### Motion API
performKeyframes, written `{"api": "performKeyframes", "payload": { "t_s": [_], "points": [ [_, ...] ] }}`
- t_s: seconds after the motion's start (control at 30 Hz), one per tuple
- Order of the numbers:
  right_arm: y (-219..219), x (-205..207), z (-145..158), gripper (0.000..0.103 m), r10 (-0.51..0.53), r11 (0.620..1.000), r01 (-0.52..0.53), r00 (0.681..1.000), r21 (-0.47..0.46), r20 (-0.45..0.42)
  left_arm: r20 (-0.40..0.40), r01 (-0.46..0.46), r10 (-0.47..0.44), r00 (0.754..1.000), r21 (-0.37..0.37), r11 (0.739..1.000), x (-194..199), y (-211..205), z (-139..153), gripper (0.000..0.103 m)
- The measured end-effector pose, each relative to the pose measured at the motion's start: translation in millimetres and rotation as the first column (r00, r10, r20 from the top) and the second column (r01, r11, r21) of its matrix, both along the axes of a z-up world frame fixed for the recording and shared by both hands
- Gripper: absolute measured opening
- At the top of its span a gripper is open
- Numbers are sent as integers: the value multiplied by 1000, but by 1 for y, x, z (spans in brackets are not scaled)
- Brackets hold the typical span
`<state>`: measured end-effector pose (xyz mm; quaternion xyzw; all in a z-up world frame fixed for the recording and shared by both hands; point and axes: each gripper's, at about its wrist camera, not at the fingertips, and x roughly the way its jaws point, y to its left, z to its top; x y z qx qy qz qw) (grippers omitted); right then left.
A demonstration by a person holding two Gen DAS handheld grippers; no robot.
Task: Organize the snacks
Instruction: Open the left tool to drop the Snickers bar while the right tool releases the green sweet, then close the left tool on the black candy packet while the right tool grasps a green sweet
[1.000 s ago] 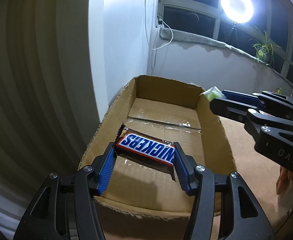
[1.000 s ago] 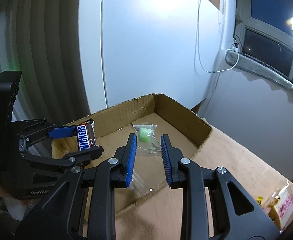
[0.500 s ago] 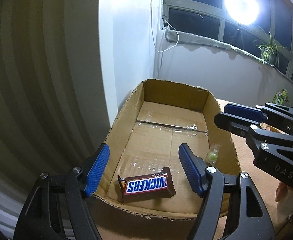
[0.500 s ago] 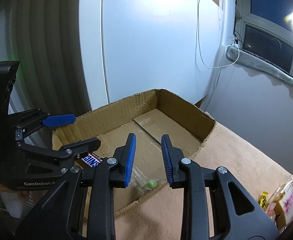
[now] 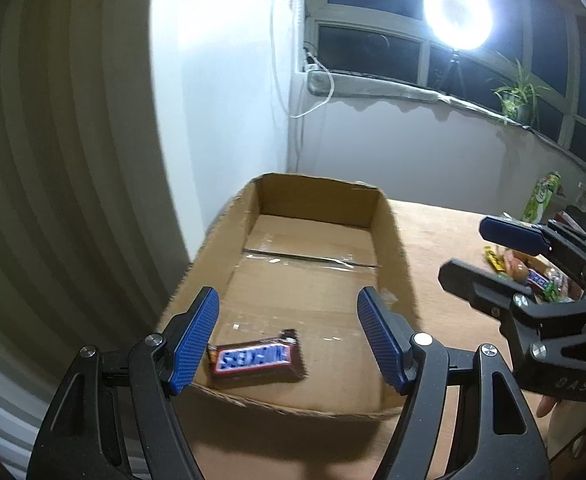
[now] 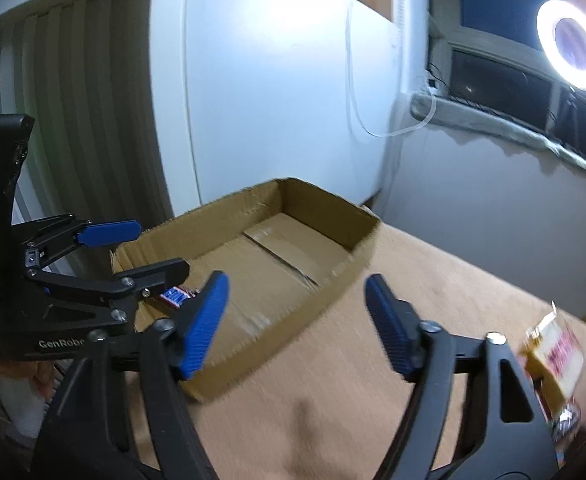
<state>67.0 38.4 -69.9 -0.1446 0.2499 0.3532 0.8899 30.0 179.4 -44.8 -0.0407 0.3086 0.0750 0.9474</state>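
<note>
An open cardboard box [image 5: 389, 216] stands on the brown table by the wall. A Snickers bar [image 5: 255, 359] lies flat inside it near the front wall. My left gripper [image 5: 289, 340] is open and empty, above the box's near end. My right gripper [image 6: 297, 324] is open and empty, above the table just right of the box [image 6: 345, 276]. A corner of the Snickers bar [image 6: 175, 295] shows in the right wrist view behind the left gripper [image 6: 149, 248]. The small clear packet with a green candy is hidden now.
A pile of loose snacks [image 5: 533, 276] lies on the table to the right, behind the right gripper [image 5: 489, 252]. A green can [image 5: 541, 196] stands further back. A yellow and red snack packet [image 6: 553, 352] lies at the right. A wall and radiator stand left of the box.
Both grippers let go: the Snickers bar and the green candy packet dropped into the box. Both grippers opened wider and pulled back; the right one swung to the right over the table.
</note>
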Motion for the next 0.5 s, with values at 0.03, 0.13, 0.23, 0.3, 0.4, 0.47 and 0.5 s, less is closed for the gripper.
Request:
{"api": "performKeyframes", "payload": {
  "t_s": [0.03,0.13,0.23,0.3,0.4,0.47,0.5],
  "points": [
    [-9,-2,-1,76,-14,1000,14,1000,5,-6,2,11,-11,1000,-1,1000,-2,-4,1,72],
    [-34,-9,-2,76,-60,998,60,998,2,-3,6,38,-38,999,-11,999,-5,-15,3,72],
    [-67,-16,-7,77,-126,992,126,992,-9,-13,9,72,-71,997,-32,997,-8,-29,4,72],
    [-89,-20,-9,77,-166,986,166,986,-8,-18,8,90,-90,996,-37,995,-9,-39,5,72],
    [-117,-24,-12,77,-208,978,208,977,-8,-35,5,124,-124,992,-31,992,-9,-58,8,72],
    [-135,-28,-13,77,-235,972,235,972,-6,-29,3,141,-141,990,-21,990,-9,-71,11,72],
    [-141,-30,-13,77,-244,970,244,969,-5,-24,3,153,-153,988,-13,988,-9,-78,13,72]
  ]
}}
